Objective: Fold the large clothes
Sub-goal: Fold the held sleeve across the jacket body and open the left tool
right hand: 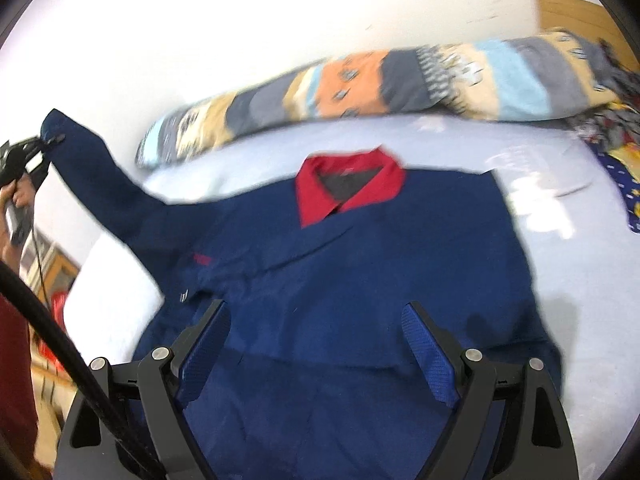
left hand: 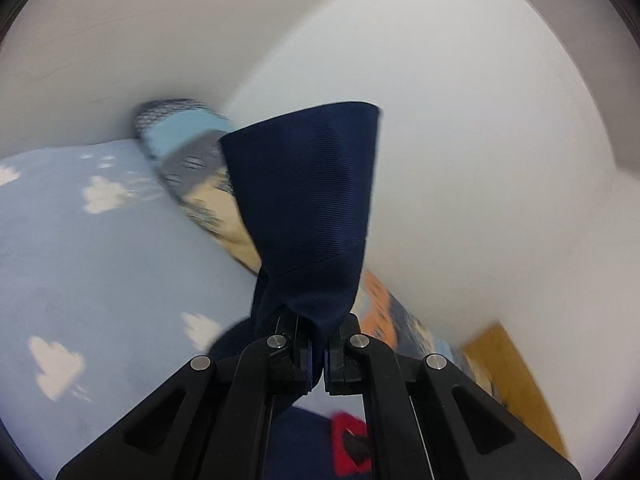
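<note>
A navy jacket (right hand: 340, 264) with a red collar (right hand: 348, 188) is lying face up on a bed (right hand: 580, 272) covered in a pale blue sheet printed with white clouds. Its body is spreading flat across the sheet, collar pointing toward a long patchwork pillow (right hand: 360, 84) that is resting along the white wall (right hand: 200, 20).

The left gripper (left hand: 318, 356) is clamping the cuff end of the jacket's sleeve (left hand: 308, 200) between its fingers, which are pressed tight together on the cloth; in the left wrist view the navy fabric is fanning up and away from the pinch point. In the right wrist view that same sleeve (right hand: 104, 176) is stretching up and off the bed at the far left, drawn out from the shoulder, with a person's hand (right hand: 20, 196) gripping the tool's handle there.

The right gripper (right hand: 320, 354) is hovering over the lower part of the jacket, its fingers standing wide apart with blue pads (right hand: 430, 356) facing inward. The navy cloth is lying beneath and between them, though no pad is pressing on it.
</note>
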`<state>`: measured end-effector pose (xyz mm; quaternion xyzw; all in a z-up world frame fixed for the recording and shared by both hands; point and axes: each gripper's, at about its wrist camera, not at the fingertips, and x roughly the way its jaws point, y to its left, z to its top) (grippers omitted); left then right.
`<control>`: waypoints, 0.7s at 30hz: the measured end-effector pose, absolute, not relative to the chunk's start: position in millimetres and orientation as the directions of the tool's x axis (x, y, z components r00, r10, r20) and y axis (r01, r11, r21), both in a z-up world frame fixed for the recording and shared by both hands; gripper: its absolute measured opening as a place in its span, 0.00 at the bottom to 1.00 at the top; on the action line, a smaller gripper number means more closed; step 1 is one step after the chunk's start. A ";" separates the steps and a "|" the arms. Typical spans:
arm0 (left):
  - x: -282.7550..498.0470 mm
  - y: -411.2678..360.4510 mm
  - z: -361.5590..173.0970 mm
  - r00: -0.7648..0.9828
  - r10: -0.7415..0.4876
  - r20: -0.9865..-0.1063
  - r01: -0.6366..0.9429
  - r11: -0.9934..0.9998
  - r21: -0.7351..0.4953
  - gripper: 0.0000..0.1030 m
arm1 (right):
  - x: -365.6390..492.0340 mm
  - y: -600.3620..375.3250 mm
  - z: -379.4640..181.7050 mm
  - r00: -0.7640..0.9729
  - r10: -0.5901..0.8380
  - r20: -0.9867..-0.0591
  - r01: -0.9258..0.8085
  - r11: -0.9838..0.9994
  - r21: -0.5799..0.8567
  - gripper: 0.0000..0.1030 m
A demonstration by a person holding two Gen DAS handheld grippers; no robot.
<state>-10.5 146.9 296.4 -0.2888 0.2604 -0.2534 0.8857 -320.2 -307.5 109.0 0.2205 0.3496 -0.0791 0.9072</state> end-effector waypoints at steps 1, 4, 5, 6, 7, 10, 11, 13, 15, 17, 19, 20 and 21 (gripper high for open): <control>-23.0 125.6 301.1 0.726 -0.612 -0.314 0.326 0.708 -0.626 0.03 | -326.6 -316.3 113.6 0.754 -0.009 -0.657 0.316 0.882 0.351 0.88; -67.2 51.7 306.3 0.689 -0.648 -0.325 0.418 0.721 -0.552 0.03 | -347.0 -341.9 122.4 0.778 -0.071 -0.625 0.376 0.849 0.371 0.88; -83.2 27.2 303.5 0.673 -0.662 -0.330 0.450 0.720 -0.527 0.03 | -354.2 -351.5 124.3 0.782 -0.092 -0.616 0.396 0.837 0.378 0.88; -101.5 -1.6 297.9 0.654 -0.675 -0.342 0.483 0.720 -0.498 0.03 | -361.0 -361.2 125.4 0.781 -0.121 -0.613 0.425 0.823 0.378 0.88; -119.3 -24.1 290.1 0.634 -0.689 -0.351 0.511 0.714 -0.478 0.03 | -367.5 -369.6 126.1 0.778 -0.144 -0.612 0.448 0.810 0.380 0.88; -149.0 -122.2 246.9 0.527 -0.738 -0.422 0.601 0.675 -0.429 0.04 | -389.6 -396.7 128.4 0.764 -0.235 -0.601 0.530 0.759 0.378 0.88; -164.7 -147.1 225.3 0.489 -0.744 -0.455 0.615 0.664 -0.425 0.04 | -395.7 -404.1 130.0 0.760 -0.261 -0.595 0.551 0.744 0.378 0.88; -193.5 -192.4 177.2 0.411 -0.734 -0.540 0.647 0.652 -0.394 0.04 | -408.0 -420.1 133.0 0.748 -0.309 -0.587 0.592 0.711 0.380 0.88; -230.5 -234.9 120.1 0.345 -0.683 -0.643 0.684 0.652 -0.326 0.05 | -419.4 -431.7 135.4 0.740 -0.343 -0.578 0.618 0.685 0.386 0.88; -253.1 -263.7 69.3 0.290 -0.602 -0.744 0.714 0.654 -0.251 0.14 | -425.2 -438.6 139.0 0.727 -0.376 -0.574 0.641 0.670 0.374 0.88; -280.0 -274.4 28.0 0.239 -0.501 -0.832 0.724 0.662 -0.191 0.18 | -425.7 -439.5 143.0 0.716 -0.404 -0.569 0.655 0.671 0.347 0.88; -290.2 -274.7 14.9 0.230 -0.453 -0.862 0.733 0.663 -0.153 0.22 | -425.8 -440.4 145.0 0.714 -0.410 -0.567 0.656 0.673 0.340 0.88; -298.2 -271.3 9.6 0.226 -0.439 -0.869 0.748 0.650 -0.134 0.26 | -424.7 -441.3 145.9 0.716 -0.408 -0.566 0.653 0.678 0.337 0.88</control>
